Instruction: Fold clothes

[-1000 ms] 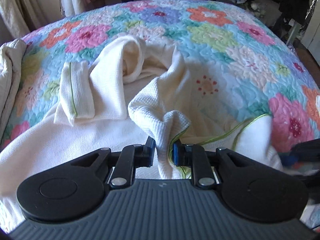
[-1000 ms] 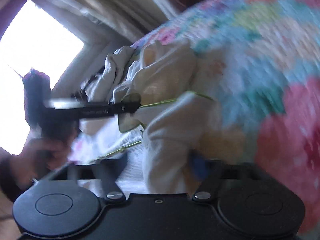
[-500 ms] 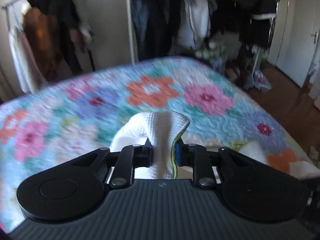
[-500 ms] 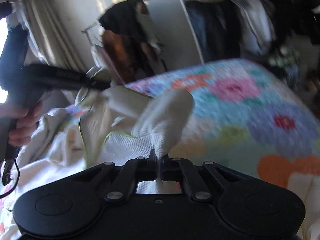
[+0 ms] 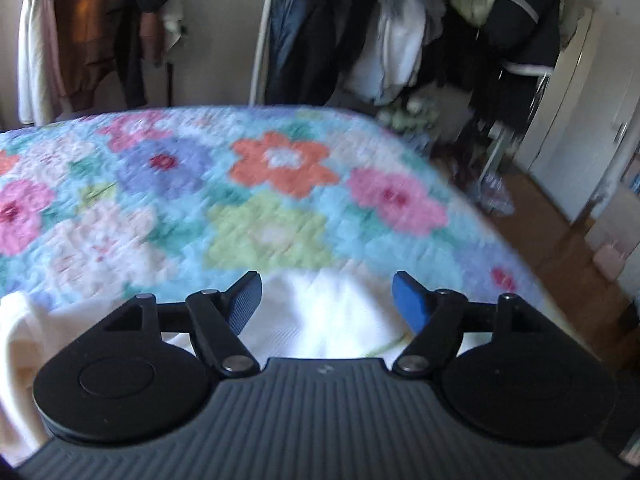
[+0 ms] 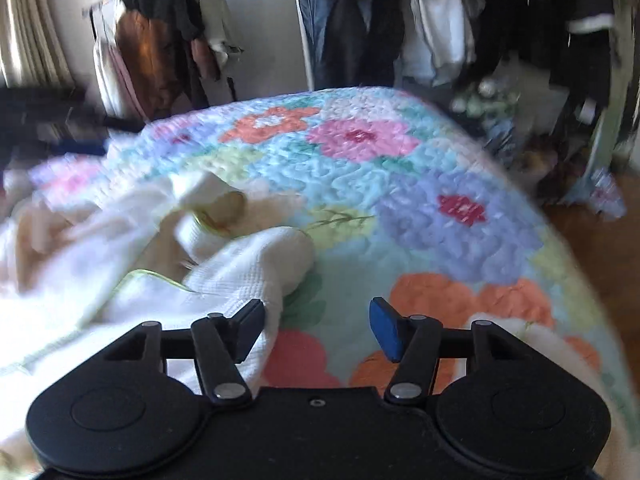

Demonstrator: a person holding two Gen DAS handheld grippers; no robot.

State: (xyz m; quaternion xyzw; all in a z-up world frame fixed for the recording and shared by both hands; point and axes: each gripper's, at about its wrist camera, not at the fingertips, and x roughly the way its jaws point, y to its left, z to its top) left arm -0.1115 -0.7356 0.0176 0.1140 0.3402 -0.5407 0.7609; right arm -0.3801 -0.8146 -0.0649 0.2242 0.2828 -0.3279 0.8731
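Note:
A cream waffle-knit garment with thin green trim (image 6: pixel 240 272) lies crumpled on a floral quilt (image 6: pixel 400 184). In the left wrist view the garment (image 5: pixel 324 316) lies just below and between the fingers. My left gripper (image 5: pixel 327 300) is open and empty above it. My right gripper (image 6: pixel 317 326) is open; its left fingertip (image 6: pixel 250 326) touches a fold of the garment, and the quilt shows between the jaws. The rest of the garment spreads to the left in the right wrist view.
The quilt (image 5: pixel 240 200) covers a bed that ends ahead. Beyond it stand a clothes rack with dark hanging garments (image 5: pixel 360 28), a brown jacket (image 5: pixel 92 32) on the left and wooden floor (image 5: pixel 560 248) on the right. Another cream cloth (image 6: pixel 532 344) lies at the lower right.
Both grippers were shut on folds of the cream garment and lifted them. Both have now opened and let go, and the garment has dropped onto the quilt.

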